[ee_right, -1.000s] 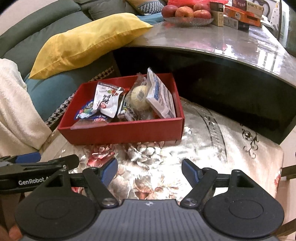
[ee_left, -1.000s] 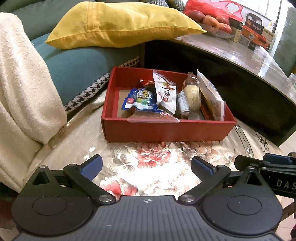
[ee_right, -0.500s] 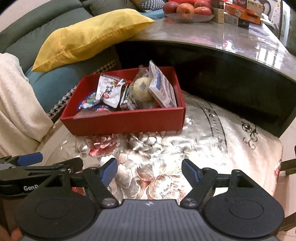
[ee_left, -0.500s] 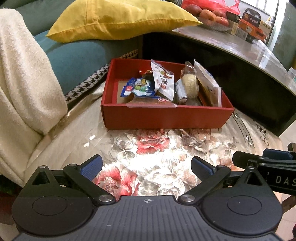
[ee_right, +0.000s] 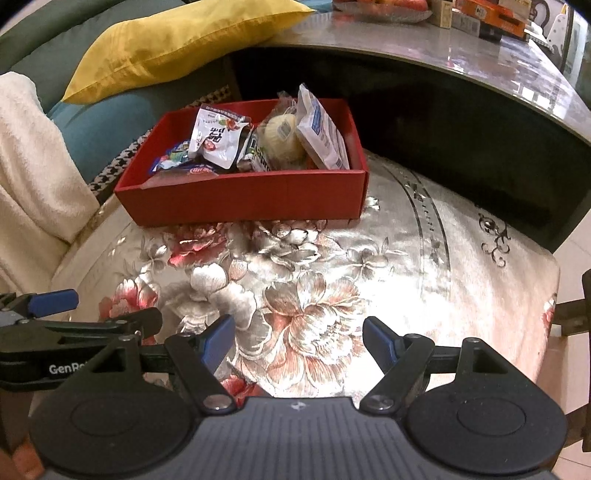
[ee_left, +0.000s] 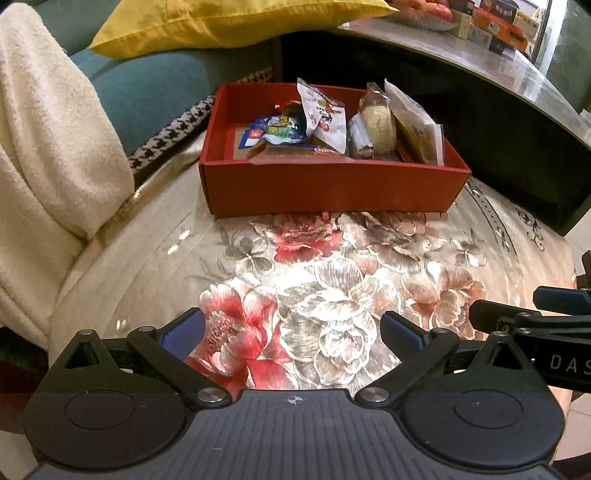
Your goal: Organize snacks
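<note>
blanket (ee_left: 55, 122): far left of the left gripper, draped off the sofa edge, not touching the box.
pillow (ee_left: 221, 22): ahead and left, on the teal sofa (ee_left: 147, 81), behind the box.
left gripper (ee_left: 291, 328): jaws apart, nothing between them; only the floral cloth (ee_left: 332, 273) under the gap. Well short of the box.
box (ee_left: 332, 188): red, open top, straight ahead of both grippers on the cloth, beyond the fingertips.
blue packet (ee_left: 275, 131): left part of the box, lying low.
white pouch (ee_left: 323, 118): centre of the box, standing, leaning over the blue packet.
round snack (ee_left: 378, 125): right of the pouch, upright in clear wrap.
flat packet (ee_left: 413, 129): rightmost, leaning on the box's right wall.
right gripper (ee_right: 299, 338): jaws apart, empty; beside the left gripper, also well short of the box.
table (ee_right: 443, 40): grey top, ahead and right, behind the box; fruit and cartons at its far end, blurred.
progress: looks nearly done or done. Every snack I can see sits inside the box; none loose on the cloth in either view.
left to do: judgement only: maybe straighten the packets, since they lean in a loose pile rather than in rows. Left part of the box floor is bare, so room to spread them.
risk: pouches are thin and slippery; a pinch on one could drag its neighbours.
</note>
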Motion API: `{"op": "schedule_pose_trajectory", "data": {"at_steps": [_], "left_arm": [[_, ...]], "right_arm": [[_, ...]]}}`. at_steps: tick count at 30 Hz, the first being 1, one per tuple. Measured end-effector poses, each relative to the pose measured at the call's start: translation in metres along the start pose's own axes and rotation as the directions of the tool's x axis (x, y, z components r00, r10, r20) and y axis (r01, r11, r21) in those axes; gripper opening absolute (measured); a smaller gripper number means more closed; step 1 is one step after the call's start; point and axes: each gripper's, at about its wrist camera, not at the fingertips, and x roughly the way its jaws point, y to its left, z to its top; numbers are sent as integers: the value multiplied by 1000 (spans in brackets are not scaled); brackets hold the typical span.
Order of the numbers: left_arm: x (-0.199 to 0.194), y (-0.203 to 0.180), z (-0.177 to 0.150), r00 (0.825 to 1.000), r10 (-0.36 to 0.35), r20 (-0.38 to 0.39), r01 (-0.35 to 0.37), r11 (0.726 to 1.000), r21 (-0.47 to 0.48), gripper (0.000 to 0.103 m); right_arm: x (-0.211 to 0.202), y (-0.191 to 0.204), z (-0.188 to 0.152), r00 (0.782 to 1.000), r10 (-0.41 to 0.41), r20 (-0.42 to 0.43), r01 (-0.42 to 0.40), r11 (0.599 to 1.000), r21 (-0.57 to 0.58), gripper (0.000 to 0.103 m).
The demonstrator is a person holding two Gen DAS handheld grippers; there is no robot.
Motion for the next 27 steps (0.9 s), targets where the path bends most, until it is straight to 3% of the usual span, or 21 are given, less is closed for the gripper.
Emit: {"op": "schedule_pose_trajectory", "data": {"at_steps": [27], "left_arm": [[-2, -2, -4, 1000, 11, -3, -11, 1000, 11, 100]], "right_arm": [[-3, 2, -2, 1000, 2, -17, -2, 1000, -13, 72]]}}
